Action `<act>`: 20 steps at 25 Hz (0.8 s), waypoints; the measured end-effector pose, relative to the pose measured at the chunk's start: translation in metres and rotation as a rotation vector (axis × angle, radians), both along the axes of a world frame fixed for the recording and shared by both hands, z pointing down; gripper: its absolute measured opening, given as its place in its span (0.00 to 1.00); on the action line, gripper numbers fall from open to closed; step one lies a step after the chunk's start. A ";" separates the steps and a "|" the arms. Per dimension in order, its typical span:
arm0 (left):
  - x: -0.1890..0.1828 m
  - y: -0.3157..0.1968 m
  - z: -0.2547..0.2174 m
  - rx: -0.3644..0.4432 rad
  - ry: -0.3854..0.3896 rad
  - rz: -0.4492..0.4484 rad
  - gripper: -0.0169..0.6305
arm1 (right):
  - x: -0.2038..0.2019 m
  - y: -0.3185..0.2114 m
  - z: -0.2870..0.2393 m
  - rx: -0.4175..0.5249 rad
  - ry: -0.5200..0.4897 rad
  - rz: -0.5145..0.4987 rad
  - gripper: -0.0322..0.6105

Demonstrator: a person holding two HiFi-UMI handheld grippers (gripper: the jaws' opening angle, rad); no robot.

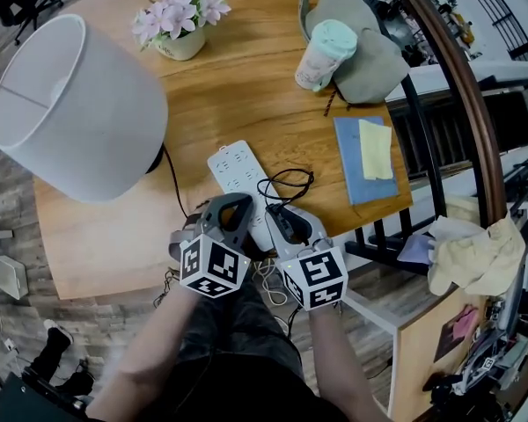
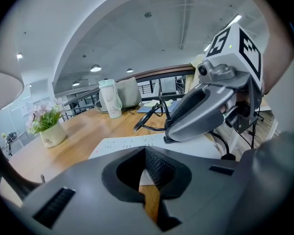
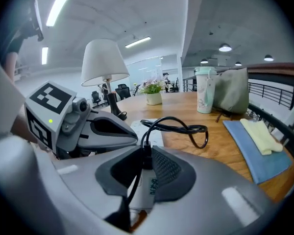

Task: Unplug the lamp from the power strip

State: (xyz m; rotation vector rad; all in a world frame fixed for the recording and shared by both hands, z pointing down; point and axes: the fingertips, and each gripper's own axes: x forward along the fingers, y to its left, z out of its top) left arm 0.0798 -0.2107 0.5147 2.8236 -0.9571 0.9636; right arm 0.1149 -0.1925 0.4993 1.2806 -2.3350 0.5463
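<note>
Now, both grippers crowd the near edge of the table (image 1: 246,104), lower centre of the head view. The right gripper (image 3: 146,153) is clamped on the black plug (image 3: 146,156) at the near end of the white power strip (image 1: 233,170), whose long axis runs upper left to lower right. The left gripper (image 2: 146,153), jaws together and empty, sits just beside it over the strip. Bare wood lies open between the strip and the blue notebook (image 1: 352,178); the lamp (image 1: 79,104) fills the left. The flower pot (image 2: 51,138) reads "Life"; the strip's label is too small to read.
</note>
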 end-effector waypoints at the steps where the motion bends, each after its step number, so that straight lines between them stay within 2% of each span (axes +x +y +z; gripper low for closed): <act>1: 0.000 0.000 0.000 -0.001 -0.001 -0.001 0.02 | 0.000 0.000 0.000 0.001 0.001 0.011 0.17; 4: 0.001 0.000 0.001 0.005 -0.016 0.001 0.02 | -0.003 0.001 -0.002 0.033 0.100 -0.003 0.17; 11: 0.000 0.001 0.001 0.041 -0.056 0.011 0.02 | -0.013 0.005 -0.002 0.119 0.331 -0.115 0.17; 13: 0.003 0.002 0.000 0.051 -0.058 0.015 0.02 | -0.009 0.004 -0.002 0.111 0.301 -0.106 0.17; 17: 0.001 0.005 0.000 0.042 -0.046 0.008 0.02 | 0.000 0.001 -0.002 0.045 0.114 -0.020 0.17; 20: -0.002 0.005 0.000 0.035 -0.050 -0.002 0.02 | -0.003 0.001 -0.001 0.030 0.101 -0.006 0.17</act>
